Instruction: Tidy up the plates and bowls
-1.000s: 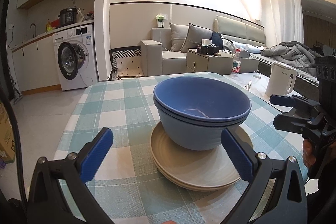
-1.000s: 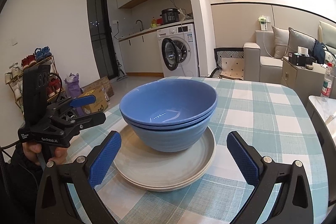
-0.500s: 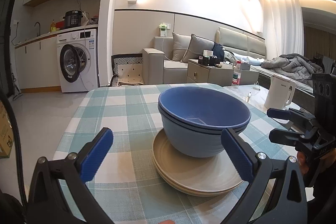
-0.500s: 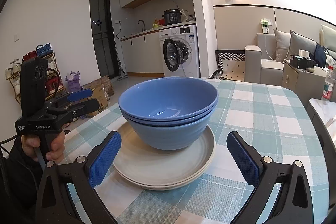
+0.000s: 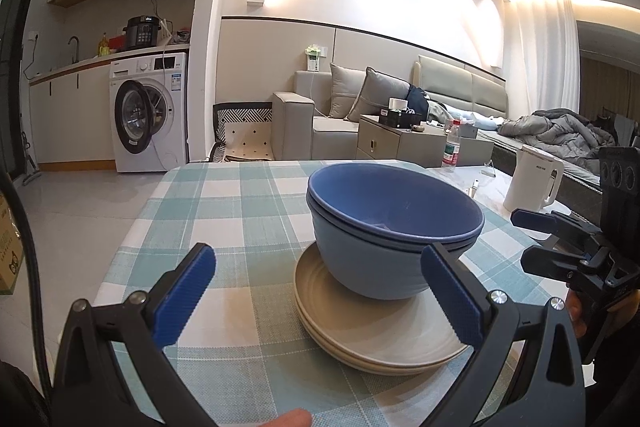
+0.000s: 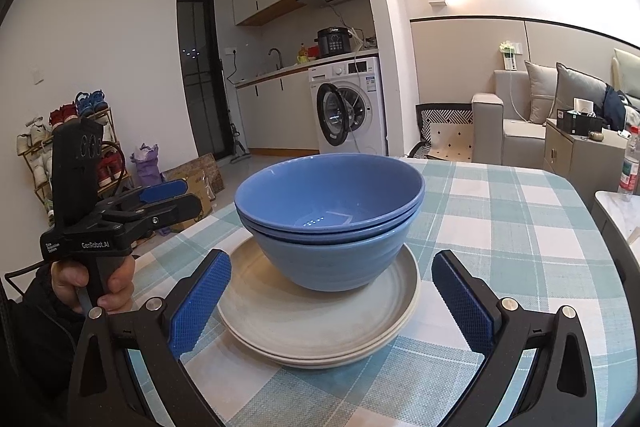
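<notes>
Two blue bowls [image 5: 392,227] sit nested one inside the other on a stack of two beige plates [image 5: 372,339] on the checked tablecloth. My left gripper [image 5: 316,261] stands open just in front of this stack, its blue pads either side of the near plate rim, holding nothing. From the other side, the bowls [image 6: 332,219] and plates [image 6: 316,327] lie between the blue pads of my open right gripper [image 6: 331,267], which is also empty. Each gripper shows in the other's view: the right gripper [image 5: 525,238] at the far right, the left gripper [image 6: 189,197] at the left, held by a hand [image 6: 100,283].
The table [image 5: 224,215] carries a teal and white checked cloth. A white kettle [image 5: 534,179] and a water bottle [image 5: 450,149] stand on a lower marble side table to the right. Beyond are a washing machine [image 5: 148,115], a sofa and a shoe rack [image 6: 60,147].
Both cameras have tipped up toward level, so the stack sits lower in each view and more ceiling shows. Bowls and plates have not moved. Both grippers keep the same wide opening.
</notes>
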Available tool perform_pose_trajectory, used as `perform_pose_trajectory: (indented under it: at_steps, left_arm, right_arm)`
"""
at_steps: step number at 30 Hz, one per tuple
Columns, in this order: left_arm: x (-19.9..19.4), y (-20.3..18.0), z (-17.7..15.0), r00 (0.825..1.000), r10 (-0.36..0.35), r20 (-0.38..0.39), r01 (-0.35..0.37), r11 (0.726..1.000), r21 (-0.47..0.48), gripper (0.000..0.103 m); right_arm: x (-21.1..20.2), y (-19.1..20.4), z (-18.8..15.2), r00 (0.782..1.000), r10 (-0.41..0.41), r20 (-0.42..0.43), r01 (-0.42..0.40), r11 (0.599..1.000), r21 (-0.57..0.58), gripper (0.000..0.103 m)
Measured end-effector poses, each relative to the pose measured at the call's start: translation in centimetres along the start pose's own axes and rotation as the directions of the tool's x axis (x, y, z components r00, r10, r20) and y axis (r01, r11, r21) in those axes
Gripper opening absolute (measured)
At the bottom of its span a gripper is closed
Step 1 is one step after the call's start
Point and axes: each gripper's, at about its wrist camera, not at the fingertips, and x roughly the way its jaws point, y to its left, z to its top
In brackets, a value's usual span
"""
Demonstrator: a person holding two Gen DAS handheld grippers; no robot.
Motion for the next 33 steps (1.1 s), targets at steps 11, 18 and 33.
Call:
perform_pose_trajectory:
  at_steps: [11,18,33]
  left_arm:
    - [0.2,0.1,-0.4,1.0,0.0,0.014,0.0,1.0,-0.002,0.103]
    - [0.5,-0.2,-0.7,1.0,0.012,0.013,-0.012,1.0,0.014,0.103]
    - [1.0,-0.7,-1.7,0.999,0.027,0.023,-0.028,0.998,0.047,0.103]
  right_arm:
    - [0.1,0.3,-0.2,1.0,0.01,0.005,-0.009,1.0,-0.011,0.102]
    - [-0.2,0.3,-0.3,1.0,0.006,0.027,-0.006,1.0,-0.014,0.102]
    - [0.4,0.9,-1.1,1.0,-0.014,0.013,0.015,0.998,-0.055,0.102]
